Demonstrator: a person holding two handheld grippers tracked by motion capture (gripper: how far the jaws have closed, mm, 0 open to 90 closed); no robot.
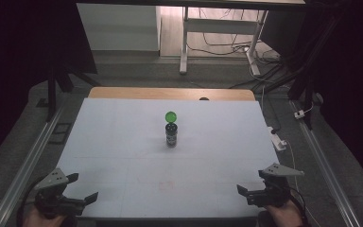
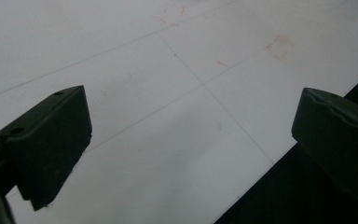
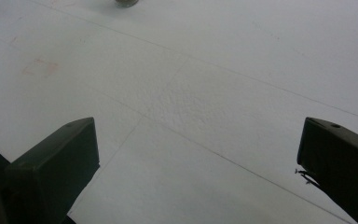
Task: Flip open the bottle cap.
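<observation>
**At the near edge of the table, two empty grippers face a lone bottle**

At the near corners of the white table (image 1: 123,142), well short of the bottle, both grippers hang with jaws spread wide and nothing between them. The left gripper (image 1: 82,187) sits at the near-left corner, the right gripper (image 1: 250,185) at the near-right corner; each gripper's own view looks past two separated black jaws onto bare white surface crossed by faint pencil lines and a small reddish mark.

Outward from them, the small dark bottle (image 1: 171,135) stands upright near the table's middle, far from both grippers and roughly midway between them. A round green cap (image 1: 171,116) is seen above its neck; whether it is hinged open or just resting there is too small to tell. The base of the bottle just shows at the top edge of the right gripper view (image 3: 127,2).

The bottle looks light, stiff and smooth-sided, and being narrow and tall for its footprint it would probably tip if nudged. The safest hold seems to be across the dark body, low down, with the jaws square to it; the rounded green cap looks likely to slip from a pinch.
</observation>
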